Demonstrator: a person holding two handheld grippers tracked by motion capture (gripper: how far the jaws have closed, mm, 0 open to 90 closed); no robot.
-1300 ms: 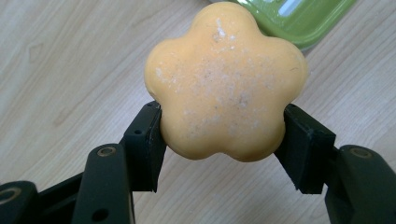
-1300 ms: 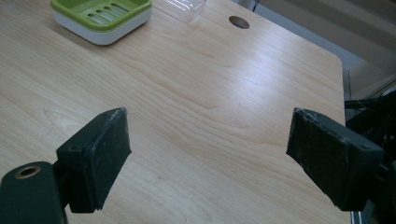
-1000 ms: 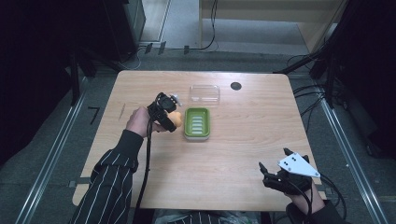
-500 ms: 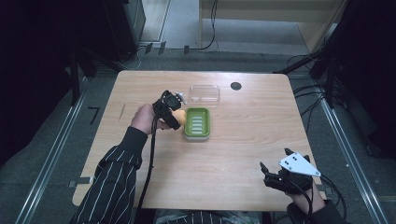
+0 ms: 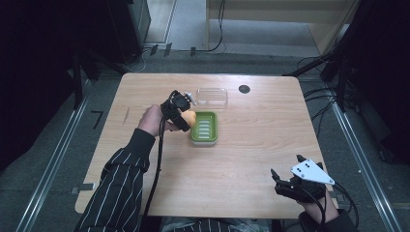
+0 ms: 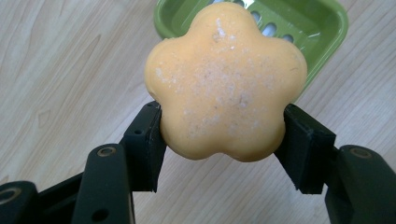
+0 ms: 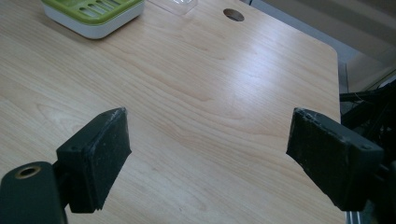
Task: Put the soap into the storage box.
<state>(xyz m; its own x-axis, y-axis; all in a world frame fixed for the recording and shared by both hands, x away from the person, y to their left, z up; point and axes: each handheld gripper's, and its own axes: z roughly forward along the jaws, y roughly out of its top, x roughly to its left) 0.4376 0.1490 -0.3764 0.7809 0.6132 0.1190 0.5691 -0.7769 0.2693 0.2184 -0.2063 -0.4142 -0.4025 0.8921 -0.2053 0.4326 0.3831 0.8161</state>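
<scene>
Soap (image 6: 225, 81), orange and flower-shaped, is clamped between the left gripper's (image 6: 223, 140) jaws just above the near edge of the green soap dish (image 5: 203, 128). A clear lid (image 5: 212, 96), probably the dish's, lies just beyond. Right gripper (image 7: 208, 158): jaws wide, holding nothing, above bare table (image 5: 261, 145) at the near right corner.

The left claw (image 6: 223, 140) is black, with two blocky, square-edged jaws; each arm behind the jaws carries a round brass-coloured screw. A black cable trails back from it along a black sleeve with thin white stripes (image 5: 121, 183). The right claw (image 7: 210, 154) has matt black, scuffed jaws, and a grey three-cornered plate (image 5: 312, 172) with small dark holes sits on top of it.
</scene>
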